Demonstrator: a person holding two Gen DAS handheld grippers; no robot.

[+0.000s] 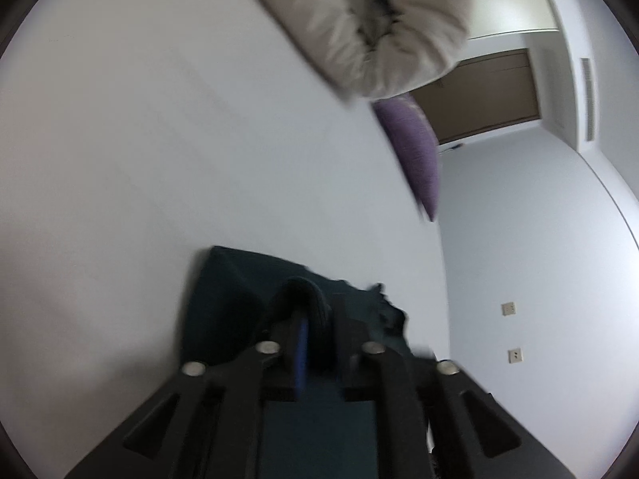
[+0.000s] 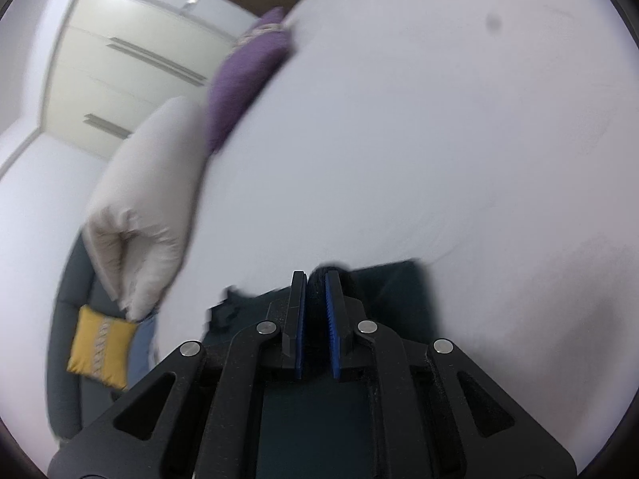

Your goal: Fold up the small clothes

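Note:
A dark teal garment [image 1: 223, 299] lies on the white bed sheet [image 1: 159, 139], just under both grippers. In the left wrist view a raised fold of it stands between the parted jaws of my left gripper [image 1: 315, 299], and the pads do not clamp it. In the right wrist view the same garment [image 2: 395, 291] spreads beneath my right gripper [image 2: 316, 279]. Its blue pads [image 2: 330, 319] stand a narrow gap apart with dark cloth in the gap. Everything is motion-blurred.
A beige puffy pillow [image 1: 359, 20] and a purple cushion [image 1: 415, 151] lie along the bed's far edge; the right wrist view shows the pillow [image 2: 147, 199] and the cushion [image 2: 243, 76] too. A yellow cushion [image 2: 100, 351] sits on a grey sofa [image 2: 68, 319] beside the bed.

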